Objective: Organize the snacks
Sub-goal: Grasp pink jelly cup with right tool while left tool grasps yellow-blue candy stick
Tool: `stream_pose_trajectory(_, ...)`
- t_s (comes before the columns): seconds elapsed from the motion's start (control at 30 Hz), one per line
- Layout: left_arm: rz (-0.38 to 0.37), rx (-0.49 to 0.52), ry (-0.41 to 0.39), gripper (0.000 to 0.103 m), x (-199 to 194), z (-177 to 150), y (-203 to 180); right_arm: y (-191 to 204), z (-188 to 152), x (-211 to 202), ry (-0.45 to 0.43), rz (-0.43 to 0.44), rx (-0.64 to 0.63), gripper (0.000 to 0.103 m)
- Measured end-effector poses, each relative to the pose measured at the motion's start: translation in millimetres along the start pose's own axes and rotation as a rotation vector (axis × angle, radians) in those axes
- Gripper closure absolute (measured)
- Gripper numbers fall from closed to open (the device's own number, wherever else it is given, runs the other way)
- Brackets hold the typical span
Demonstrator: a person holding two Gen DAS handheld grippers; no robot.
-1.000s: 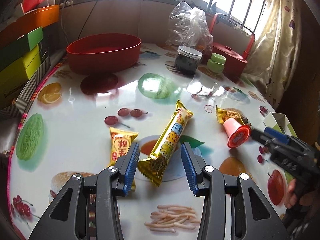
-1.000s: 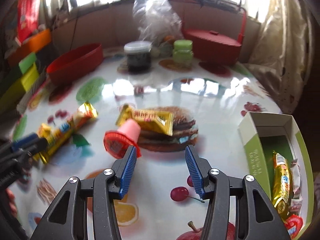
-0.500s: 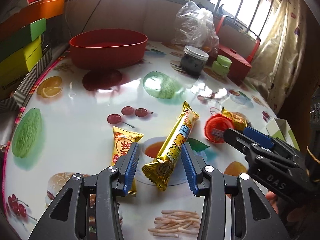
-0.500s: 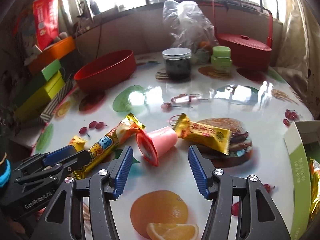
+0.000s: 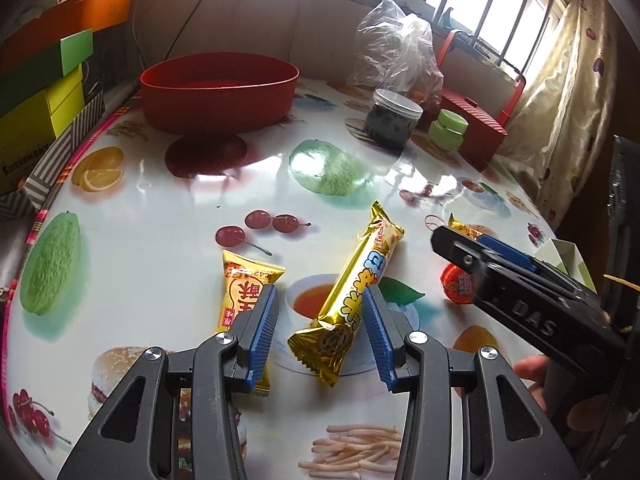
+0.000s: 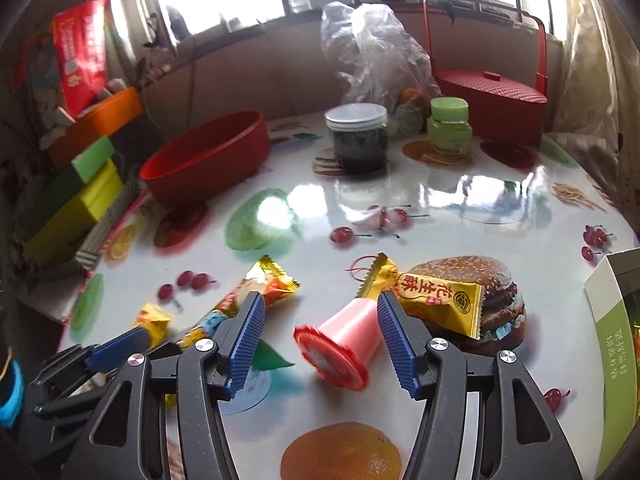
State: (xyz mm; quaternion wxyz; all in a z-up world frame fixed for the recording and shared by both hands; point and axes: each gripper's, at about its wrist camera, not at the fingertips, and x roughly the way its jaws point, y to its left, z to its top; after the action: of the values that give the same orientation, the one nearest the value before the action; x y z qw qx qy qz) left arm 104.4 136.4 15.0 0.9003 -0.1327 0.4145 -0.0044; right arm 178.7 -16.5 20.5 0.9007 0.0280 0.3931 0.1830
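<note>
On the fruit-print table (image 5: 160, 216), near its front edge: left gripper (image 5: 320, 332), fingers apart, straddling the near end of a long gold snack bar (image 5: 356, 292), with a small yellow packet (image 5: 244, 288) just beside its left finger. Right gripper (image 6: 320, 340), jaws just widened and apart, flanks a tipped pink jelly cup (image 6: 344, 340); a gold wafer packet (image 6: 436, 296) lies just beyond. Green-sided box (image 6: 612, 320) at the right edge; mid-table bare up to the red tub (image 6: 204, 156).

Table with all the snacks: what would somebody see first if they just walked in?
Probably the shiny gold snack bar lying between the left gripper's open blue fingers, and the pink jelly cup tipped on its side between the right gripper's open fingers. Behind them a big red bowl stands at the far left of the fruit-printed table.
</note>
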Motion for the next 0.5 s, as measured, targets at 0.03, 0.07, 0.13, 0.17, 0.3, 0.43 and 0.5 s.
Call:
stream_pose_trajectory(0.03, -0.002, 0.002, 0.004, 0.058, 1, 0, -1, 0, 0, 2, 0.003, -0.009, 0.002, 0.044)
stream_pose_trajectory(0.07, -0.005, 0.01, 0.008, 0.058, 3, 0, -3, 0, 0, 5, 0.012, -0.023, 0.0, 0.044)
stream_pose_trajectory(0.13, -0.006, 0.02, 0.02, 0.058, 6, 1, -4, -1, -2, 12, 0.041, -0.059, 0.007, 0.044)
stream_pose_trajectory(0.17, -0.007, 0.025, 0.025, 0.058, 8, 1, -5, -2, -3, 13, 0.049, -0.064, 0.009, 0.043)
stream_pose_trajectory(0.3, -0.005, 0.044, 0.028, 0.058, 11, 4, -10, -10, -6, 14, 0.058, -0.095, 0.027, 0.043)
stream_pose_trajectory(0.43, -0.01, 0.103, 0.055, 0.058, 19, 9, -20, -16, -8, 13, 0.067, -0.094, 0.038, 0.043)
stream_pose_trajectory(0.5, 0.005, 0.122, 0.062, 0.058, 23, 9, -25, -18, -10, 11, 0.071, -0.099, 0.037, 0.043)
